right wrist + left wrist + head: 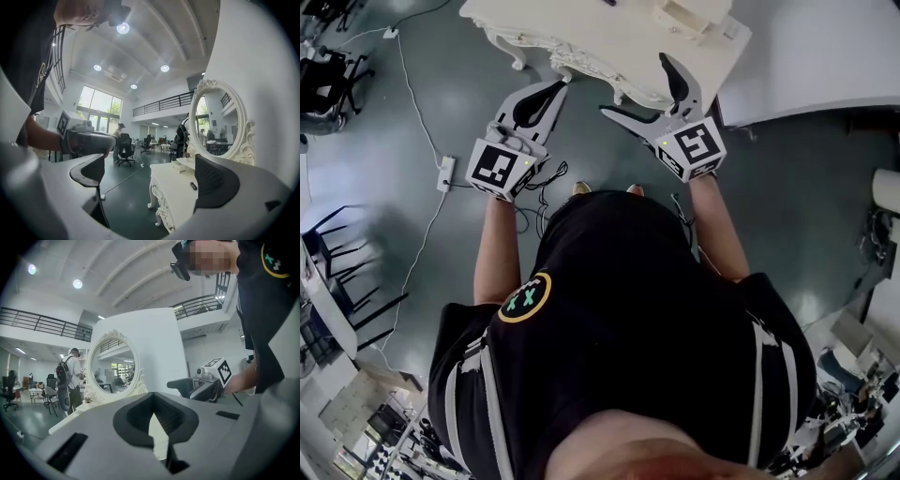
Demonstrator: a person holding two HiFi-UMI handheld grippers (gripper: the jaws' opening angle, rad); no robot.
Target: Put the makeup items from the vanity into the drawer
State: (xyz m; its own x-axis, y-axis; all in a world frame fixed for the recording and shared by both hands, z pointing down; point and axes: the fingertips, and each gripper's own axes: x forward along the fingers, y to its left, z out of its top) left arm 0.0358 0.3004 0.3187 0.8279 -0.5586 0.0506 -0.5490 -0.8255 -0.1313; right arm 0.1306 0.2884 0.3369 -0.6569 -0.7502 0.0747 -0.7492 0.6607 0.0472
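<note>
Right gripper (149, 178) fingers (216, 183) wide apart, empty. White vanity (171, 185) ahead; small dark item (193, 186), possibly makeup, on top.

Most of the top of the cream-white carved wooden vanity table (176, 180) is kept free and can be entered from its front edge. Only a small dark stick-shaped item (193, 186) is laid on it. Its rear is closed off by an oval mirror in an ornate white frame (218, 124), a small white box (180, 165) and a tall plain white panel (262, 70). Open grey floor (126, 197) is seen before the table.
</note>
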